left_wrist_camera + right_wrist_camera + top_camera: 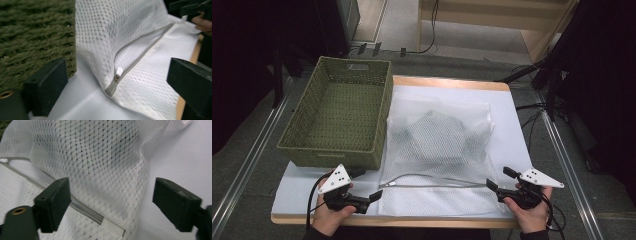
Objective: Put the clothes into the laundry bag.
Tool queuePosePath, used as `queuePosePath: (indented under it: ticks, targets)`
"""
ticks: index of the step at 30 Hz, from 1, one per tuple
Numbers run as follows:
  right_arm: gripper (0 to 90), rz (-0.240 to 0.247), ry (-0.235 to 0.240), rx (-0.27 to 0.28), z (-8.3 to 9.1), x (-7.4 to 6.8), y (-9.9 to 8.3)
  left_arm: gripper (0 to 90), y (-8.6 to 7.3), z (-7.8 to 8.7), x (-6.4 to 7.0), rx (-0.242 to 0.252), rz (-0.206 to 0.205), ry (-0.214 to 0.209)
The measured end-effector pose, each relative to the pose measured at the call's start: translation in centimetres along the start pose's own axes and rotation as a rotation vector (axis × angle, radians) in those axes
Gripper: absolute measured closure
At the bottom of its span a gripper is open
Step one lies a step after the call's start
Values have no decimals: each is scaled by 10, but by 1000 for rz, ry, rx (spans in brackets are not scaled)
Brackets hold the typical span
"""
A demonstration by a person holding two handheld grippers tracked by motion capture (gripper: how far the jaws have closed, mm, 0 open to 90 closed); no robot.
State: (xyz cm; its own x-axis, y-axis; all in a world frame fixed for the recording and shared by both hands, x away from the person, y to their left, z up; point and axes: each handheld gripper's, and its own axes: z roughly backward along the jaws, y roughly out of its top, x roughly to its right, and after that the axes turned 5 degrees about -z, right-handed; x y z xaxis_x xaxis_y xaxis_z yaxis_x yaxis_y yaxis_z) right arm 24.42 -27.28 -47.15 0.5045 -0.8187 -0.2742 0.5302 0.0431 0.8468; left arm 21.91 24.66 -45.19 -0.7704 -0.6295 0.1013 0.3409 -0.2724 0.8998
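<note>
Mesh bag [439, 150] lies flat on the white table [512, 130], just right of the green basket [337, 115], with grey clothes [437, 142] inside and its zipper [437, 182] gaping along the near edge. Both grippers, left [374, 196] and right [493, 186], sit spread wide at the zipper's two ends, grasping nothing. The small slider [118, 73] could slip between the left jaws, I reckon; loose mesh may bunch and jam the teeth if the far end isn't pinned.

1 mesh bag [439, 150], 1 basket [337, 112], 2 hand-held grippers [374, 196]
</note>
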Motion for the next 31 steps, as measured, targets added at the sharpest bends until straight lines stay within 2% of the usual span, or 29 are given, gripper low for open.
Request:
queuePosePath:
  ticks: [2,6,8,9,13,15,17,26,31]
  targets:
    - [87,4,9,10,2,1,0,25,-1,5,-4,10,-12,0]
    - [4,0,41,23,5,3,1,4,-4,14,-14,22,7,-6]
    - [0,-1,45,26,6,4,1,0,-5,19,-19,38,12,-17]
    - [0,1,40,28,6,4,1,0,-6,22,-21,42,2,-20]
    - [0,-8,31,23,6,7,0,0,-7,30,-26,59,-16,-15]
    - [0,-8,29,26,6,8,0,0,-7,34,-28,62,-21,2]
    - [0,-6,27,30,7,9,0,0,-8,37,-30,77,-15,-6]
    - [0,7,32,26,7,7,1,0,-10,36,-34,59,0,12]
    - [0,20,34,26,7,2,3,0,-11,32,-34,42,1,-2]
